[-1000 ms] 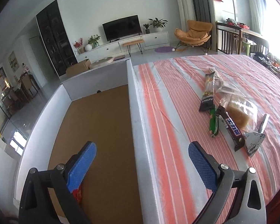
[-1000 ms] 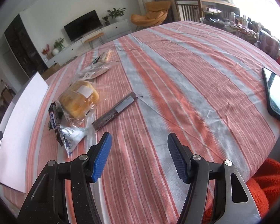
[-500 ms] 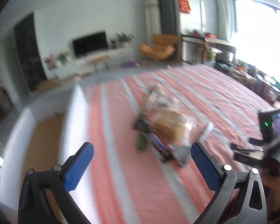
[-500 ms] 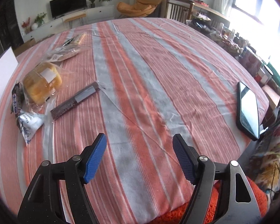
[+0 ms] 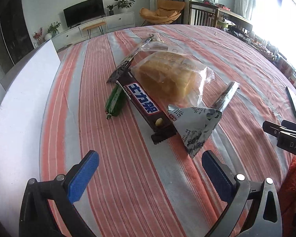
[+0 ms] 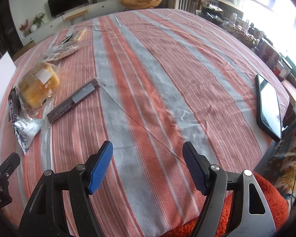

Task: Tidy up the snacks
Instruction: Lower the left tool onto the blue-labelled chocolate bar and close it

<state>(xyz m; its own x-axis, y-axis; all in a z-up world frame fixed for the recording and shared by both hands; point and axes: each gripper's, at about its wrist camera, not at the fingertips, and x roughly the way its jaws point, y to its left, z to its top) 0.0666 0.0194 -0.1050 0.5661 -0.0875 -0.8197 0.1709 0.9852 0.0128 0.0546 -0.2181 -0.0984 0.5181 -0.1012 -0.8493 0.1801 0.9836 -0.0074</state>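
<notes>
- Orange-and-grey striped cloth [image 5: 128, 177] covers the table and fills most of both views
- Left gripper [image 5: 150, 169] sits at the bottom of the left wrist view, its blue pads spread wide with only bare cloth between them: released, grasping nothing
- Just above it, in the middle of the frame, lies a cluster of snacks: a brown chocolate bar [image 5: 146, 106] runs diagonally, with a small green packet [image 5: 114, 103] touching its left side
- A clear bag of yellow bread [image 5: 167, 77] lies against the bar's upper right side, and a grey-white triangular pouch [image 5: 195, 126] sits at the bar's lower right end
- A long dark wrapped stick [image 5: 226, 96] rests right of the bread, and a clear-wrapped packet [image 5: 140, 48] lies above the cluster
- White box wall [image 5: 19, 106] stands along the left edge of the frame
- Right gripper [image 6: 148, 165] is at the bottom of the right wrist view, also released, its pads apart over bare cloth with the snacks well off at the left of the frame
- A dark phone [image 6: 269, 106] lies near the table's right edge
</notes>
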